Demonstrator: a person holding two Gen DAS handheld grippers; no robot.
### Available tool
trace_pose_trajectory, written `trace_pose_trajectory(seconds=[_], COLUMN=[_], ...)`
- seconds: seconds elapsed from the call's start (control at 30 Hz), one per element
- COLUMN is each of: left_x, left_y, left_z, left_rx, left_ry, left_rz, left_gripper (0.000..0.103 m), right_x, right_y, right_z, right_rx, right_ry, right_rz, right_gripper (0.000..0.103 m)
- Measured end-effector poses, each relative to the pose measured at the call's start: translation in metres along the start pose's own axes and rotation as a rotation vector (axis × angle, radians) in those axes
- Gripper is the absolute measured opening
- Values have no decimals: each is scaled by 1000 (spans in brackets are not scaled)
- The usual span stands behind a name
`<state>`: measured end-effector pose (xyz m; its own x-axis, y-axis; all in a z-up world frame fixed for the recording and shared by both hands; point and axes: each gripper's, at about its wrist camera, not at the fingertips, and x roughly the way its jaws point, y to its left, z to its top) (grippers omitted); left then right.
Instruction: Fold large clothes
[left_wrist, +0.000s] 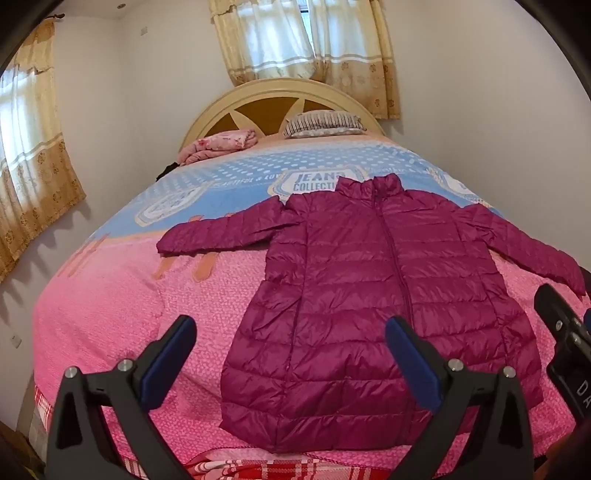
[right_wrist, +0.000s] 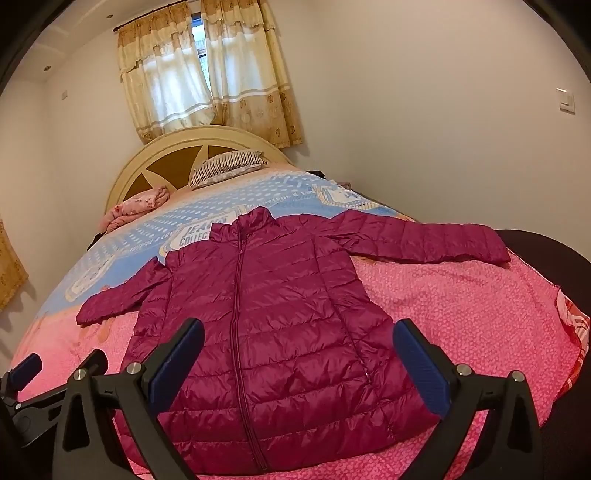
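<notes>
A long magenta quilted puffer jacket (left_wrist: 369, 295) lies flat and zipped on the bed, collar toward the headboard, both sleeves spread out sideways. It also shows in the right wrist view (right_wrist: 280, 332). My left gripper (left_wrist: 291, 350) is open and empty, held above the jacket's lower left hem. My right gripper (right_wrist: 299, 354) is open and empty, held above the jacket's lower front. The right gripper's body shows at the right edge of the left wrist view (left_wrist: 565, 332); the left gripper's shows at the lower left of the right wrist view (right_wrist: 26, 373).
The bed (left_wrist: 110, 314) has a pink and blue cover. A striped pillow (left_wrist: 325, 123) and a folded pink blanket (left_wrist: 218, 146) lie by the cream headboard (left_wrist: 280, 99). Walls and curtained windows (left_wrist: 310, 40) surround the bed. A dark round surface (right_wrist: 554, 251) is at the bed's right.
</notes>
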<state>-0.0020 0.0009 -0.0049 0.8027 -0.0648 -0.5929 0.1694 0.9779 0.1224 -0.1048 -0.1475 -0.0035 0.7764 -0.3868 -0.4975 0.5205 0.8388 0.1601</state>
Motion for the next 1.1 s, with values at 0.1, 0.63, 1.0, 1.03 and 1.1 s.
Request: trace_pose_trajectory(seconds=[0.1,0.63,1.0,1.03,1.1], left_x=[0,-2,-3,-3,-3], left_y=[-3,-5,-5,-6,-6], left_z=[-2,-3,-2,-2,-2], left_rx=[9,12,9,9,9], left_ry=[-1,-2,0,1,2], left_rz=[-1,-3,-6,-7,-7], left_gripper=[103,103,103,103,103], right_x=[1,-1,0,0,0], right_y=[0,1,0,0,0], right_z=[0,0,-1,-1,0], right_rx=[-1,0,0,1,1], right_ry=[8,10,11,11,13], right_rz=[-2,-1,-1,-1,-1], right_gripper=[102,102,102,102,102])
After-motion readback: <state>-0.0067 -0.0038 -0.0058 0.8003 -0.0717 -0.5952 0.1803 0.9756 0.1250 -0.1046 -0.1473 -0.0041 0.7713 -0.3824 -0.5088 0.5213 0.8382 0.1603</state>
